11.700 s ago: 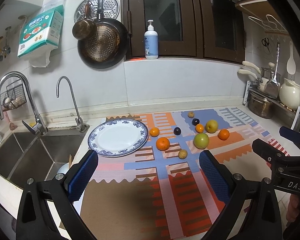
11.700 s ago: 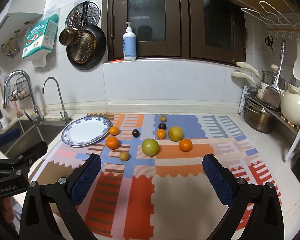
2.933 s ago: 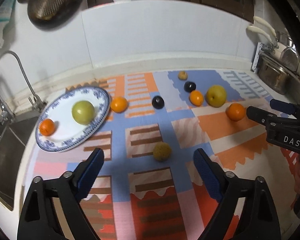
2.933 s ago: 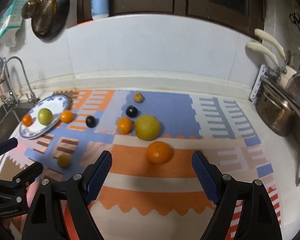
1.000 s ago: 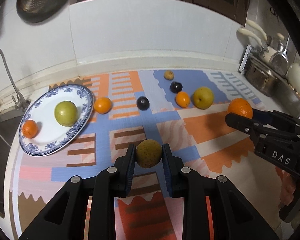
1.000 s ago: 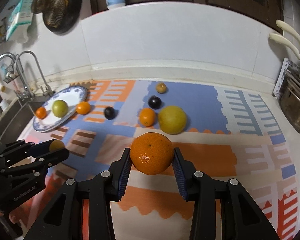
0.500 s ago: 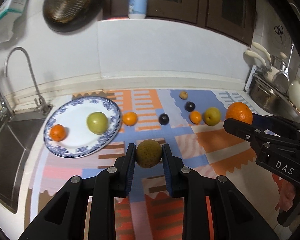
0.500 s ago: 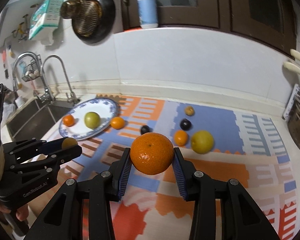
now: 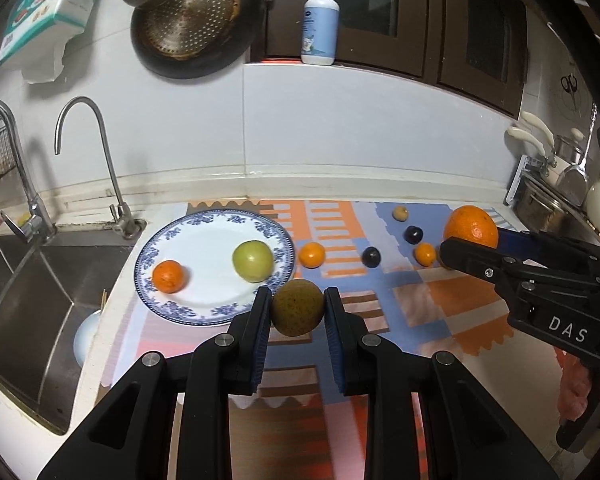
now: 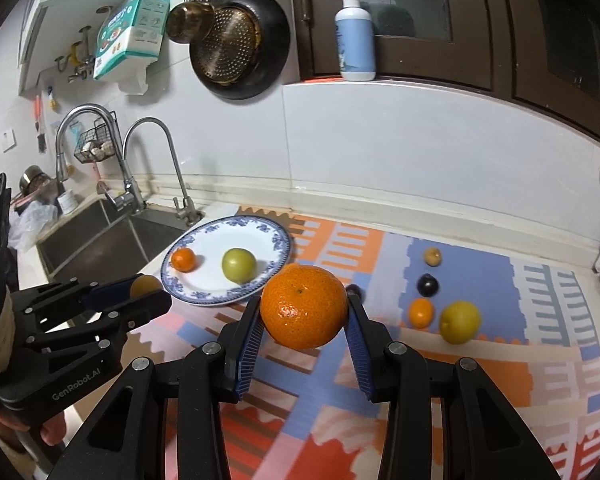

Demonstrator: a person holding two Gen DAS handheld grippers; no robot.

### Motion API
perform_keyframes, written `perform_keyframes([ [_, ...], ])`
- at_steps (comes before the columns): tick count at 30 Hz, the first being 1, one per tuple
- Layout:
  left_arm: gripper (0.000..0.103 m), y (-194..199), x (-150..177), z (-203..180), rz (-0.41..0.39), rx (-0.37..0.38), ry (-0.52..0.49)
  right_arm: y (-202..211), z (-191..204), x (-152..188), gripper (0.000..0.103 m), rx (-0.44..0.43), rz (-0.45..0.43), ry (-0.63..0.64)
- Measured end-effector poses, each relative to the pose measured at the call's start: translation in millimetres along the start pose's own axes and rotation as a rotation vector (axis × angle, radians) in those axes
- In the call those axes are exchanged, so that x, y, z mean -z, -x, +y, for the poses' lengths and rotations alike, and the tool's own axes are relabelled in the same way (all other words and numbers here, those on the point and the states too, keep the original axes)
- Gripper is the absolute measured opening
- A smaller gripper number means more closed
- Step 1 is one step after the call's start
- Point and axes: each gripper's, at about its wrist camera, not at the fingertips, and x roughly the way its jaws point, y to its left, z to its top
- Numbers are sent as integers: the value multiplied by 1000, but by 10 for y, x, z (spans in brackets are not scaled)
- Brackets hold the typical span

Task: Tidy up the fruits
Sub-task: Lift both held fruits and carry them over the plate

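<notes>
— Both grippers are seen raised above the patterned mat (image 9: 452, 304). What is held in each?

— By the left gripper (image 9: 297, 312), a small brownish-green speckled fruit (image 9: 297, 307) is clamped, its blue pads pressed narrowly against both sides. By the right gripper (image 10: 303, 312), a large orange (image 10: 303, 306) with dimpled, glossy skin is gripped, the jaws set somewhat wider around it.

— And where are the held fruits placed in relation to the plate?

— The speckled fruit is shown at the near edge of the blue-rimmed plate (image 9: 220, 312) in the left wrist view; the large orange is seen in front of the plate's right rim in the right wrist view. Whether either is directly over the plate cannot be told.

— What is already on the plate?

— A green apple (image 9: 253, 261) and a small orange (image 9: 168, 276) are seen resting there, apart from each other.

— What is left on the mat?

— A small orange (image 9: 311, 255) just beside the plate, two dark plums (image 9: 371, 257), another small orange (image 10: 420, 312), a yellow pear (image 10: 459, 321) and a small tan fruit (image 10: 432, 256) are scattered across it.
</notes>
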Motion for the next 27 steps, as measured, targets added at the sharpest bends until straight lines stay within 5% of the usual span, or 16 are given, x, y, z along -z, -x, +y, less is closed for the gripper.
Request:
perform_keyframes([
  [27, 26, -339, -293, 919, 22, -71, -14, -828, 674, -507, 42, -93, 58, 9],
])
